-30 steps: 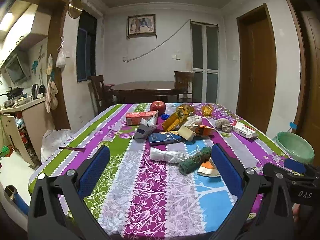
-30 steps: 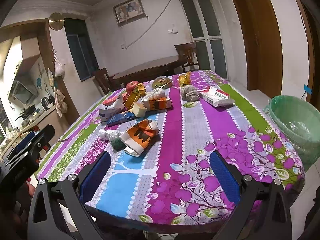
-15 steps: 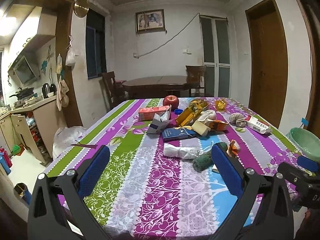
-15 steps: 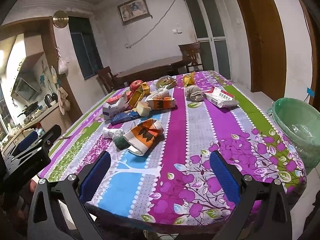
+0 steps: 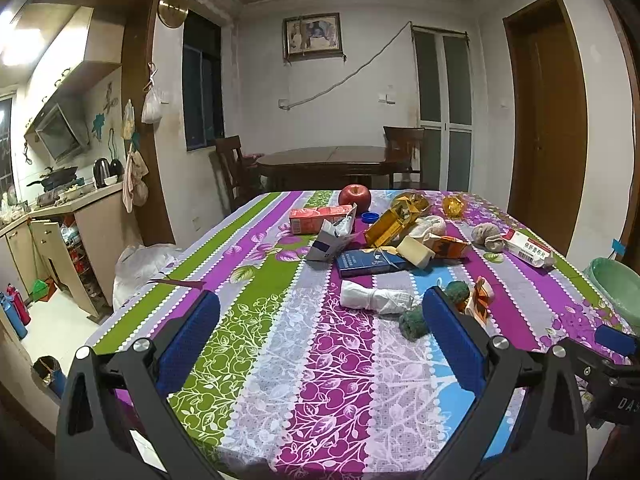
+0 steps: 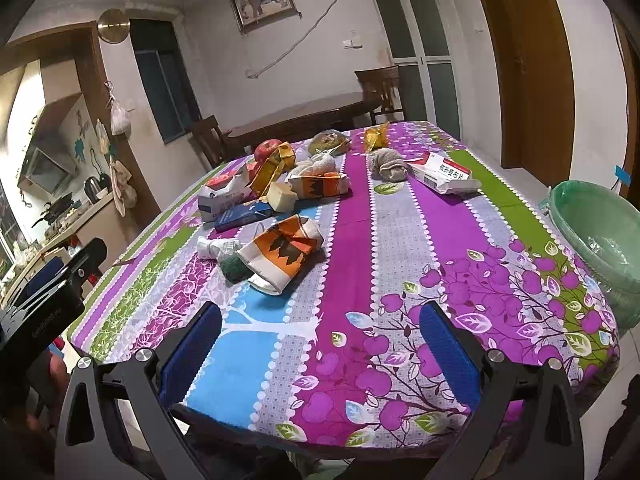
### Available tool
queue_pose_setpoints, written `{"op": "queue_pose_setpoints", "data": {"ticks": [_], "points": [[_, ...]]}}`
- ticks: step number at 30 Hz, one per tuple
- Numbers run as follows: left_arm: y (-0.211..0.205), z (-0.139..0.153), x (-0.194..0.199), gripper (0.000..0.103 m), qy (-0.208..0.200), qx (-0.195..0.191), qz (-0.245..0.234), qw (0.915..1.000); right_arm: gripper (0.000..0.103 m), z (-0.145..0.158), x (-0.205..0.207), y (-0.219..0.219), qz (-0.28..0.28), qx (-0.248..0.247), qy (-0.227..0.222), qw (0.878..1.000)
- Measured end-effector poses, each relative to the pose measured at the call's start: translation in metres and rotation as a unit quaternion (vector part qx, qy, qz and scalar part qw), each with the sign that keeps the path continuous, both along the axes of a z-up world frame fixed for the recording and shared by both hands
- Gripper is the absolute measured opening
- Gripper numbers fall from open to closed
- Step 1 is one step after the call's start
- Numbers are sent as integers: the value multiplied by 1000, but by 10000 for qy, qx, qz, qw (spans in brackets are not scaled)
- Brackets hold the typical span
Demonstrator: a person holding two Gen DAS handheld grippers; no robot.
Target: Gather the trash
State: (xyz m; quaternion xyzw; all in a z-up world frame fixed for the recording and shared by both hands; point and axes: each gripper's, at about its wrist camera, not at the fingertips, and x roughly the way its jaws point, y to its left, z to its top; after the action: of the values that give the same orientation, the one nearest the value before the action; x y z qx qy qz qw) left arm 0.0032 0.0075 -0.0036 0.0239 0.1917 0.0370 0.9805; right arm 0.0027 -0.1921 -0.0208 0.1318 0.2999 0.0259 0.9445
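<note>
Fingers of left gripper and right gripper wide apart, empty, now higher above the tablecloth.

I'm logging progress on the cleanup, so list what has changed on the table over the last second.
Only the cameras shifted: the left gripper rose and pulled back slightly, and the right gripper barely moved. Both stay open and empty. The orange wrapper, white roll and green bin lie as before.
</note>
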Motion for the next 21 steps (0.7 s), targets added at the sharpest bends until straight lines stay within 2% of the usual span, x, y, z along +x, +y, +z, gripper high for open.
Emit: {"op": "queue_pose_setpoints", "data": {"ticks": [21], "points": [[-1, -2, 1, 98, 46, 9, -4, 10000, 99, -9, 11, 7, 141, -59, 278, 9995]]}}
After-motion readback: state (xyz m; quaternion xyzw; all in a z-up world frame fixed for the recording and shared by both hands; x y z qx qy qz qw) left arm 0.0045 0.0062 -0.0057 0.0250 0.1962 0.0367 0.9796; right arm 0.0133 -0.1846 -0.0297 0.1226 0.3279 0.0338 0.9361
